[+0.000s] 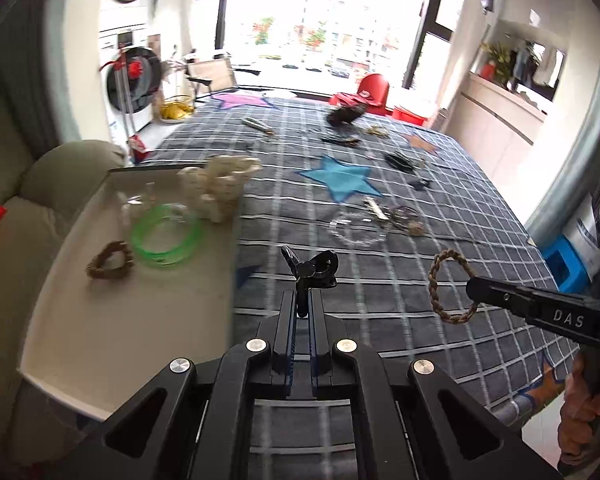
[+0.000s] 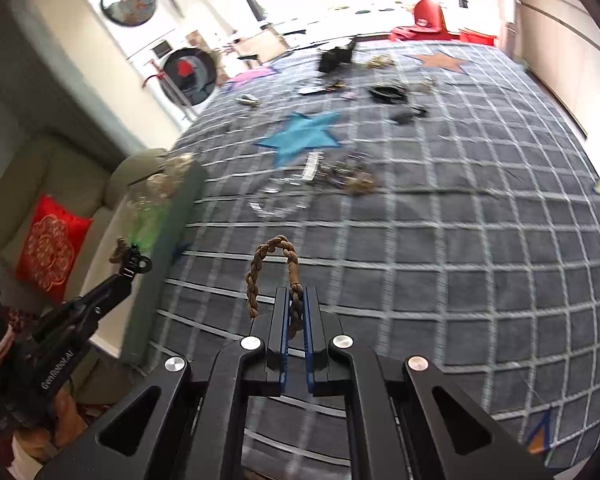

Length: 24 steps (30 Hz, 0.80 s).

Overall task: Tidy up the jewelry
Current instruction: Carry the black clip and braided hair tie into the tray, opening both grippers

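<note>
My left gripper (image 1: 301, 300) is shut on a black hair clip (image 1: 314, 270) and holds it above the checked cloth, just right of the white tray (image 1: 148, 320). My right gripper (image 2: 296, 296) is shut on a brown braided bracelet (image 2: 270, 268), lifted above the cloth; it also shows in the left wrist view (image 1: 450, 284). In the tray lie a green bangle (image 1: 166, 236), a brown braided bracelet (image 1: 110, 266), a clear bangle (image 1: 140, 200) and a white bead piece (image 1: 218, 184).
A clear bangle (image 1: 354, 226), a silver clip (image 1: 374, 208) and tangled chains (image 1: 406, 218) lie mid-cloth by a blue star (image 1: 340, 178). Several dark pieces (image 1: 398, 160) lie farther back. A sofa with a red cushion (image 2: 50, 246) stands left of the tray.
</note>
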Tool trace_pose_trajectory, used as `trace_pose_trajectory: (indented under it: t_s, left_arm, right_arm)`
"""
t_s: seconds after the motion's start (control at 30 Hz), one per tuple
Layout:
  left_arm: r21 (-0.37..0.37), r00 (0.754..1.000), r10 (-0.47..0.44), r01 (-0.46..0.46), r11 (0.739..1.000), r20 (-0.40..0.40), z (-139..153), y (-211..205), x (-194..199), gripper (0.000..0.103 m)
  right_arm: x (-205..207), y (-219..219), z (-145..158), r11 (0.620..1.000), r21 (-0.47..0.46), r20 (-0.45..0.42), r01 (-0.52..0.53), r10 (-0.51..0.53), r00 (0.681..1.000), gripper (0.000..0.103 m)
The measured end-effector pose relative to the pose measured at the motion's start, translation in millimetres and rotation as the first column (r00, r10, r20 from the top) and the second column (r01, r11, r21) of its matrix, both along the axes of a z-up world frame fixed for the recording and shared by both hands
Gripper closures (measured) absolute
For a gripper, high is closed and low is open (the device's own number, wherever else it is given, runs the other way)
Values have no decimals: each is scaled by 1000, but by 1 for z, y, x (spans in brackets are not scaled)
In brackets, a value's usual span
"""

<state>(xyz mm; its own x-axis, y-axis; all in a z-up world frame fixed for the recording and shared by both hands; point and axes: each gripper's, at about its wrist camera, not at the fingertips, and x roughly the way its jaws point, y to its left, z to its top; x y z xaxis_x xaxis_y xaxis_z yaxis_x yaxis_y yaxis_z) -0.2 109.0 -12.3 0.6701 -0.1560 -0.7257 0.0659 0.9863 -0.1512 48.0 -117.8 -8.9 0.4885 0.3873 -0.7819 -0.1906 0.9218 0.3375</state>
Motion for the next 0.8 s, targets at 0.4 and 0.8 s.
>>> trace_pose_trajectory:
  t_s: [0.4, 0.8]
  left_arm:
    - [18, 983, 181, -181, 983, -35, -20, 95, -6, 95]
    - [70, 957, 265, -259, 963, -121, -56, 146, 15, 95]
  right_arm:
    - [20, 123, 8, 974, -10, 4, -227, 227, 974, 96]
    - [45, 218, -28, 924, -15, -125, -382, 377, 918, 96]
